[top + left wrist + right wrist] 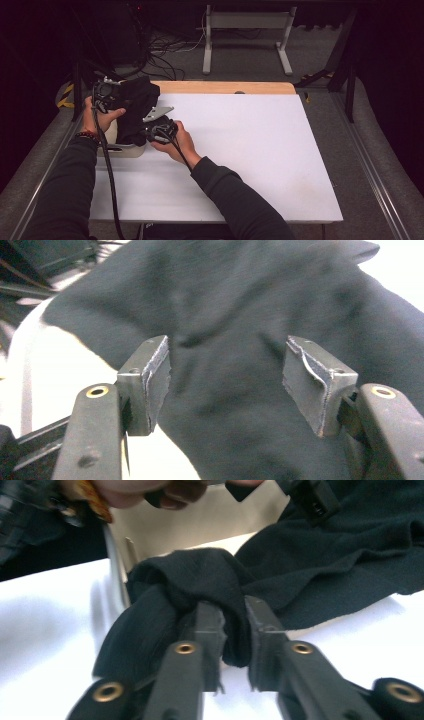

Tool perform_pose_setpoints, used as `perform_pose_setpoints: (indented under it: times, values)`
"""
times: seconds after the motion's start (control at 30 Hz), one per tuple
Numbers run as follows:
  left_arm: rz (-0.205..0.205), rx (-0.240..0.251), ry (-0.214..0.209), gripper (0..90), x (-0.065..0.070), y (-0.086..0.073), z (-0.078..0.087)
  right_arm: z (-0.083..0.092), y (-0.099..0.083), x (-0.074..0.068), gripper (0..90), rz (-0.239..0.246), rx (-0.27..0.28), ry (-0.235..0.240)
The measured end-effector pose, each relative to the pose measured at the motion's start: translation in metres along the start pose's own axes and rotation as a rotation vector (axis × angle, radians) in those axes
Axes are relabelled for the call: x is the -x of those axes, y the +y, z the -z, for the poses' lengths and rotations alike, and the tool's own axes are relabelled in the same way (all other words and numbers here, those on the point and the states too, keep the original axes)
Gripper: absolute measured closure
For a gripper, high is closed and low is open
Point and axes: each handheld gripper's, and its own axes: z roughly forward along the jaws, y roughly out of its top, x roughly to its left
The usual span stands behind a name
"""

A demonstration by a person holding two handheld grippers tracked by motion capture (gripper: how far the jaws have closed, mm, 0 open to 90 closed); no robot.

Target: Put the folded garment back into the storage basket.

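The white table carries the work at its near-left corner, where a cream-coloured bin sits by the edge. A black cloth is draped over that bin and spills onto the table beside it — it looks as if it is being lifted out of the bin or fed into it, though which cannot be told. The right gripper has its jaws pressed together on a bunched fold of the cloth low at the bin's rim, probably to gather the loose part. The left gripper stands spread, the cloth just ahead of its pads and not pinched — likely ready to take a second hold. No label or writing can be read on cloth or bin.
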Motion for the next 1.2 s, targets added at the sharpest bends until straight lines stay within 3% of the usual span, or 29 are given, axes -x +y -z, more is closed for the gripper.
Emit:
perform_pose_setpoints:
  times: [0.03,0.17,0.2,0.23,0.27,0.3,0.33,0.37,0.4,0.47,0.57,0.67,0.77,0.97,1.1,1.2]
  values:
    - [0.008,0.007,-0.037,36.2,0.004,0.001,0.001,-0.001,0.000,0.001,82.3,-0.001,0.000,-0.005]
    - [-0.003,0.026,-0.081,35.3,0.012,0.002,0.000,-0.004,0.004,0.004,84.7,0.013,-0.015,-0.028]
    - [-0.013,0.021,-0.110,34.5,0.017,0.004,-0.002,-0.006,0.007,0.006,85.2,0.019,-0.029,-0.054]
    - [-0.019,0.014,-0.115,34.2,0.019,0.005,-0.003,-0.007,0.008,0.006,85.2,0.021,-0.034,-0.059]
    - [-0.030,0.001,-0.090,35.9,0.022,0.006,-0.005,-0.007,0.009,0.006,85.0,0.028,-0.041,-0.066]
    - [-0.034,-0.022,-0.055,42.0,0.025,0.007,-0.009,-0.007,0.010,0.006,82.9,0.032,-0.045,-0.069]
    - [-0.034,-0.022,-0.055,47.9,0.025,0.007,-0.009,-0.005,0.009,0.006,74.3,0.033,-0.046,-0.068]
    - [-0.066,-0.063,-0.019,53.4,0.026,0.008,-0.014,-0.003,0.009,0.005,62.2,0.019,-0.042,-0.072]
    - [-0.076,-0.068,-0.022,58.8,0.024,0.007,-0.015,0.000,0.008,0.005,58.8,0.006,-0.033,-0.068]
    - [-0.086,-0.076,-0.013,74.7,0.018,0.005,-0.017,0.010,0.006,0.005,58.6,0.002,-0.007,-0.051]
    - [-0.092,-0.118,-0.032,84.9,0.010,0.000,-0.022,0.024,0.003,0.004,55.0,0.010,0.026,-0.053]
    - [-0.114,-0.201,-0.080,84.9,0.008,-0.004,-0.033,0.033,0.000,0.004,53.9,0.014,0.036,-0.059]
    - [-0.143,-0.274,-0.085,83.4,0.011,-0.006,-0.045,0.037,-0.004,0.004,54.0,0.027,0.017,-0.067]
    - [-0.126,-0.316,-0.096,87.5,0.009,-0.011,-0.057,0.041,-0.008,0.005,53.7,0.033,0.005,-0.061]
    - [-0.161,-0.351,-0.066,89.8,0.014,-0.009,-0.058,0.042,-0.011,0.004,52.6,0.036,-0.001,-0.063]
    - [-0.165,-0.358,-0.068,89.9,0.014,-0.009,-0.058,0.042,-0.013,0.005,52.4,0.036,-0.002,-0.068]
